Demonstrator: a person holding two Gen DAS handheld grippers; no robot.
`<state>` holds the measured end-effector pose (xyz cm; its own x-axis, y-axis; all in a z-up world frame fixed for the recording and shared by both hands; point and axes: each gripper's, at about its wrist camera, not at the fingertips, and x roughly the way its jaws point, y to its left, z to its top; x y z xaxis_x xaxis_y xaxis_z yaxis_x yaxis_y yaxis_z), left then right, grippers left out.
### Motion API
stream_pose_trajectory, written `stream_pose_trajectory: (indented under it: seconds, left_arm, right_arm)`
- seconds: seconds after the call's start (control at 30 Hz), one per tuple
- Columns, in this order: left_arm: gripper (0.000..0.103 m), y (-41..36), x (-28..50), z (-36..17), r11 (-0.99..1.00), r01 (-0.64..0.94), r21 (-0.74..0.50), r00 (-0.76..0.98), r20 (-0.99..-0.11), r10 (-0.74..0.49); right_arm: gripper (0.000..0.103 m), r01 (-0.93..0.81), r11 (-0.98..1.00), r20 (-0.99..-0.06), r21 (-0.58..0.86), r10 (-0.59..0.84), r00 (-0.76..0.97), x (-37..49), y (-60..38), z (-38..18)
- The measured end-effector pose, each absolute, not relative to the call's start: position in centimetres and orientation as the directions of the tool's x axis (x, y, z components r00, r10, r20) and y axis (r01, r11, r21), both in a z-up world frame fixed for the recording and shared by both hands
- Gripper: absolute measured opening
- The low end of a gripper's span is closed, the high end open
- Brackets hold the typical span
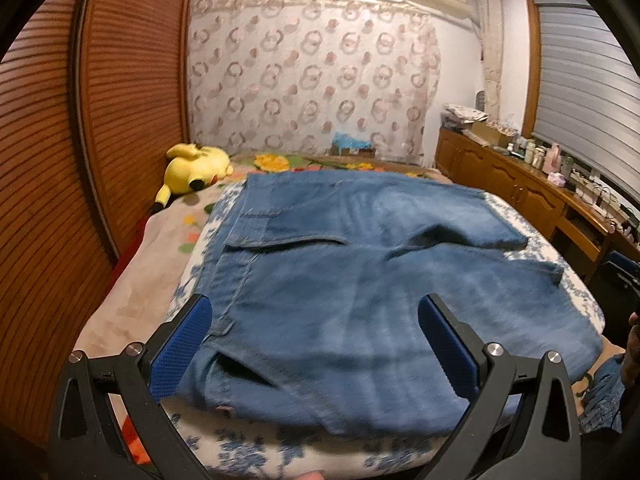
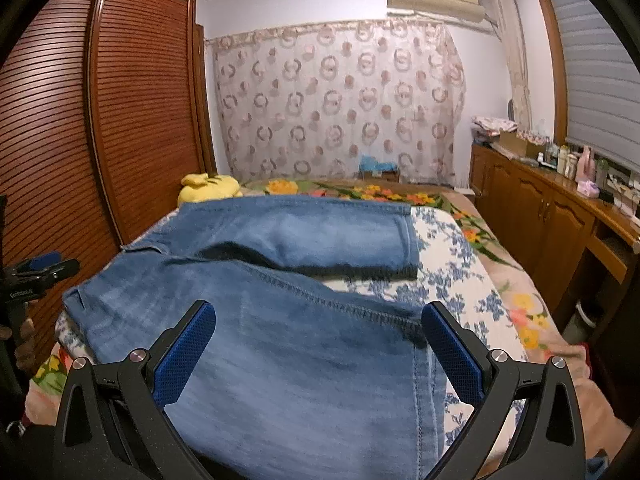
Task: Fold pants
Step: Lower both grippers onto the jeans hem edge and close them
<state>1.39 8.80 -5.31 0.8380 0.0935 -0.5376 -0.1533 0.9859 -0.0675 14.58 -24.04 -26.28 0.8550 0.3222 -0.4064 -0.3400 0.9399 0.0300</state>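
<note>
Blue denim pants (image 1: 360, 272) lie spread on a floral pad on the bed, waistband to the left, two short legs pointing right. My left gripper (image 1: 316, 320) is open, its blue pads just above the near waist end, holding nothing. In the right wrist view the pants (image 2: 280, 340) fill the foreground, with the far leg (image 2: 320, 240) lying across behind. My right gripper (image 2: 318, 328) is open over the near leg, close to its hem seam (image 2: 416, 320), holding nothing. The left gripper's tip (image 2: 40, 266) shows at the far left.
A yellow plush toy (image 1: 196, 168) lies at the bed's far left by the louvered wardrobe (image 1: 100, 120). A wooden cabinet (image 1: 520, 188) with bottles runs along the right under the window. A blue-flowered white pad (image 2: 460, 272) lies under the pants. A curtain hangs behind.
</note>
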Motion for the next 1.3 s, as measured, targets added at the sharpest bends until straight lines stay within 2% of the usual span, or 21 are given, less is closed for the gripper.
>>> stream_pose_trajectory:
  seconds: [0.4,0.53,0.73,0.87,1.07,1.13,1.23,1.27,1.3]
  left_arm:
    - [0.103,13.5,-0.1,-9.1,0.967,-0.241,-0.079,0.776,-0.615,0.143]
    - [0.103,14.9,-0.9,-9.5,0.956,-0.272,-0.114,0.779,-0.608,0.150]
    - [0.089,15.8,-1.3,-10.2,0.948,-0.278,-0.152,0.777,-0.616,0.130]
    - [0.075,16.2,-1.5,-10.9,0.942,-0.285,-0.175,0.765,-0.633,0.114]
    - [0.074,16.1,-0.6,-11.8,0.943,-0.290,-0.161,0.739,-0.664,0.114]
    - [0.071,16.0,-0.3,-12.0,0.945,-0.286,-0.159,0.733,-0.671,0.109]
    - [0.053,16.2,-0.5,-12.0,0.939,-0.300,-0.170,0.738,-0.665,0.115]
    - [0.042,16.3,-0.7,-11.9,0.936,-0.306,-0.175,0.744,-0.657,0.121]
    - [0.035,16.4,-0.8,-11.8,0.934,-0.306,-0.186,0.751,-0.650,0.116]
  right_arm:
    - [0.103,-0.334,0.943,-0.477,0.004,0.296,0.828,14.5,-23.5,-27.2]
    - [0.103,-0.326,0.945,-0.494,-0.003,0.283,0.823,13.8,-23.4,-27.2]
    - [0.103,-0.318,0.948,-0.508,-0.019,0.264,0.820,12.7,-23.3,-27.1]
    - [0.103,-0.312,0.950,-0.515,-0.021,0.257,0.818,12.1,-23.6,-27.1]
    - [0.103,-0.303,0.952,-0.533,-0.036,0.238,0.812,11.6,-24.0,-27.3]
    - [0.103,-0.298,0.954,-0.544,-0.046,0.226,0.808,11.3,-24.2,-27.4]
    - [0.103,-0.288,0.957,-0.554,-0.036,0.221,0.803,10.6,-24.6,-27.3]
    - [0.103,-0.286,0.958,-0.556,-0.033,0.220,0.802,10.5,-24.7,-27.3]
    - [0.103,-0.284,0.958,-0.558,-0.031,0.219,0.800,10.2,-24.8,-27.3]
